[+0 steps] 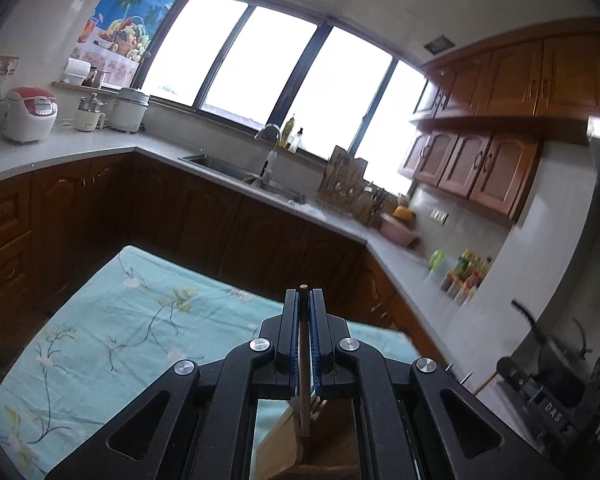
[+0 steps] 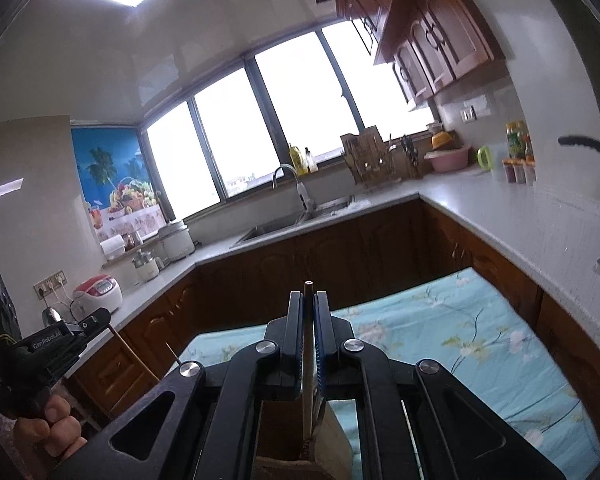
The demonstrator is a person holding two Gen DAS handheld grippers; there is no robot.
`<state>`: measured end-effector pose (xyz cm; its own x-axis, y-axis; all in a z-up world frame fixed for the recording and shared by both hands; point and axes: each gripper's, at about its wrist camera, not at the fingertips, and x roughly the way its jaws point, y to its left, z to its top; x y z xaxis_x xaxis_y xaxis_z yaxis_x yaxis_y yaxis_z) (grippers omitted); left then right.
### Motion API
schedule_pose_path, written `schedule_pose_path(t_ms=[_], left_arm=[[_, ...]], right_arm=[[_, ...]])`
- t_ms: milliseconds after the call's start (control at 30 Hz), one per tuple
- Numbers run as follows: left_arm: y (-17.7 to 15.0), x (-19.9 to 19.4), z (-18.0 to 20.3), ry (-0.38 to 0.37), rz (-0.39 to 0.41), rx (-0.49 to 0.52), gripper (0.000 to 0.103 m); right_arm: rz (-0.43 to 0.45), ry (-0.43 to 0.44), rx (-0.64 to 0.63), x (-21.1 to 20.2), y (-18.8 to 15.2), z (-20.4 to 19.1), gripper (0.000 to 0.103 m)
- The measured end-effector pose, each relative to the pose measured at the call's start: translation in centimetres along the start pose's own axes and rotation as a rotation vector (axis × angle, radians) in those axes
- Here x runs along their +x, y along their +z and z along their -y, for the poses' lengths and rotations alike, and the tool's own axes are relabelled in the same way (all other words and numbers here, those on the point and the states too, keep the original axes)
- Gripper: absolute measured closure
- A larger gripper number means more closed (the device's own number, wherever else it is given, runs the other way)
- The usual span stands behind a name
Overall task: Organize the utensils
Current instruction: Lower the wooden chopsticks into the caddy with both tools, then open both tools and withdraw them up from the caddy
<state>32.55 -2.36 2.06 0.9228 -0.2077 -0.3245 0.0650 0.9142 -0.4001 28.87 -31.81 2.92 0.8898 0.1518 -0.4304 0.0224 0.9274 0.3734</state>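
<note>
My left gripper [image 1: 304, 300] is shut on a thin wooden chopstick [image 1: 303, 360] that runs up between its blue pads, its tip just past the fingertips. Its lower end reaches a wooden utensil holder [image 1: 284, 440] below the jaws. My right gripper [image 2: 309, 300] is shut on another chopstick [image 2: 308, 360], held upright, its lower end in a wooden holder [image 2: 332, 440]. The left gripper's body [image 2: 40, 348] and the hand holding it show at the lower left of the right wrist view, with chopsticks [image 2: 134, 352] beside it.
A table with a light blue floral cloth [image 1: 120, 340] lies below both grippers. Beyond it are dark wooden cabinets, a grey countertop [image 1: 60, 152] with rice cookers, a sink [image 1: 236, 168], a knife rack [image 1: 348, 188] and spice jars [image 1: 464, 276]. A stove with a pot [image 1: 556, 372] is at the right.
</note>
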Motion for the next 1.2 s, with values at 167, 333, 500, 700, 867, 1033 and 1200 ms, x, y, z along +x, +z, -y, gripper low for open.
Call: schedule_pose_path(t_ms=[167, 333, 500, 700, 867, 1033, 1200], left_arm=[[-0.1, 1.5, 1.2, 0.013, -0.066, 0.041, 0.099], [0.4, 2.6, 1.5, 0.014, -0.111, 0.053, 0.099], [0.7, 2.2, 1.3, 0.028, -0.111, 0.075, 0.098], [1.4, 2.3, 1.3, 0.017, -0.125, 0.071, 0.098], [1.2, 2.5, 0.9, 0.01, -0.145, 0.074, 0.098], [1.2, 2.7, 0.6, 0.017, -0.151, 0.068, 0.08], [1.1, 2.6, 0.8, 0.019, -0.154, 0.067, 0.074]], right_arm=[[-0.042, 0.006, 0.01, 1.1, -1.1, 0.4, 0.098], [-0.084, 0.01, 0.023, 2.1, -2.1, 0.7, 0.098], [-0.082, 0.007, 0.02, 2.1, -2.1, 0.8, 0.098], [-0.088, 0.016, 0.028, 2.4, -2.1, 1.0, 0.098], [-0.101, 0.027, 0.043, 2.6, -2.2, 1.2, 0.093], [-0.106, 0.028, 0.047, 2.5, -2.2, 1.2, 0.092], [-0.105, 0.023, 0.057, 2.4, -2.2, 1.4, 0.072]])
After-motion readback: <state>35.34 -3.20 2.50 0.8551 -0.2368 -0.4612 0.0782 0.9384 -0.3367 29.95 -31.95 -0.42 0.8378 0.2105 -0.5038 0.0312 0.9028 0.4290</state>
